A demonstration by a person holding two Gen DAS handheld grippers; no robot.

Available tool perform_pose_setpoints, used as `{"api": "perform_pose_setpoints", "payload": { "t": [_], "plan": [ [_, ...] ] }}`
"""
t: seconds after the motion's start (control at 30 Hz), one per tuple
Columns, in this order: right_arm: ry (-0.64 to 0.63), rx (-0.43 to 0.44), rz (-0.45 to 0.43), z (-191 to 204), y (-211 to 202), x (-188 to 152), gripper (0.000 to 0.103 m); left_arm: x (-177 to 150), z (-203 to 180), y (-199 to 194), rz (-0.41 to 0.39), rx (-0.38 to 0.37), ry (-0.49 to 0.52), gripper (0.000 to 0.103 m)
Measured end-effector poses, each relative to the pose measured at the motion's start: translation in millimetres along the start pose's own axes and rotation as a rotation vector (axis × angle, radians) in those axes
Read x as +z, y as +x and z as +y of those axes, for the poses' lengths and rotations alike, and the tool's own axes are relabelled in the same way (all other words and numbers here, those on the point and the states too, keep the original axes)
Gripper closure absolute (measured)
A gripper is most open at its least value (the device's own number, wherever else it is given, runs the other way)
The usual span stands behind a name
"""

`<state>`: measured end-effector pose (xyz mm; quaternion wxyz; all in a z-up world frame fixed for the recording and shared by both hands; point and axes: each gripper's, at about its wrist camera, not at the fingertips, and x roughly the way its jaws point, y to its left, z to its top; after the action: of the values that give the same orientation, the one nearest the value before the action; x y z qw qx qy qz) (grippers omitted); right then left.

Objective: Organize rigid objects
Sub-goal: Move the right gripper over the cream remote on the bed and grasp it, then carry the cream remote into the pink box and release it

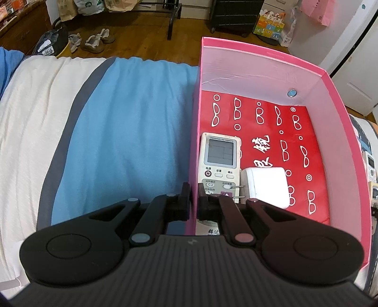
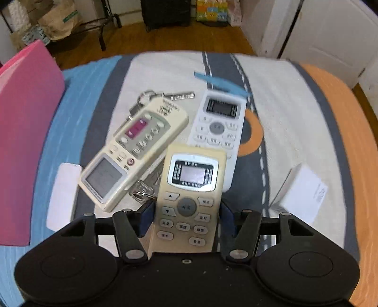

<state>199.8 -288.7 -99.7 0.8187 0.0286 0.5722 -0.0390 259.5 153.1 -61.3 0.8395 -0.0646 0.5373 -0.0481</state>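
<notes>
My left gripper is shut on the left wall of the pink box, which stands on the bed. Inside the box, on a red lining, lie a white AC remote and a white charger. My right gripper is shut on a beige remote and holds it above the bed. Below it lie a cream remote and a white remote, with keys between them. The pink box shows at the left of the right wrist view.
A white flat item lies left of the cream remote and a white box lies at the right. A key chain lies behind the cream remote. Beyond the bed are a wooden floor, shoes, bags and a black suitcase.
</notes>
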Motion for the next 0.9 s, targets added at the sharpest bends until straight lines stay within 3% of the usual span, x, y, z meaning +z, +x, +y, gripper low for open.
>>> {"api": "perform_pose_setpoints", "payload": {
  "t": [0.17, 0.47, 0.63, 0.77, 0.9],
  "plan": [
    [0.034, 0.006, -0.035, -2.8, -7.2, -3.6, 0.040, -0.3, -1.0, -0.3, -0.005, 0.008, 0.010, 0.099],
    [0.033, 0.110, -0.141, 13.7, -56.7, -20.7, 0.040, -1.2, -2.9, -2.0, -0.014, 0.012, 0.023, 0.100],
    [0.008, 0.226, -0.241, 36.7, -100.6, -25.7, 0.040, 0.2, -3.8, -2.1, -0.016, 0.015, 0.026, 0.100],
    [-0.098, 0.341, -0.329, 79.9, -148.8, -22.9, 0.040, -0.7, -3.6, -1.0, -0.016, 0.015, 0.028, 0.100],
    [-0.134, 0.506, -0.296, 125.3, -162.2, -11.2, 0.040, -0.5, -1.7, -0.8, -0.012, 0.009, 0.017, 0.100]
  ]
}}
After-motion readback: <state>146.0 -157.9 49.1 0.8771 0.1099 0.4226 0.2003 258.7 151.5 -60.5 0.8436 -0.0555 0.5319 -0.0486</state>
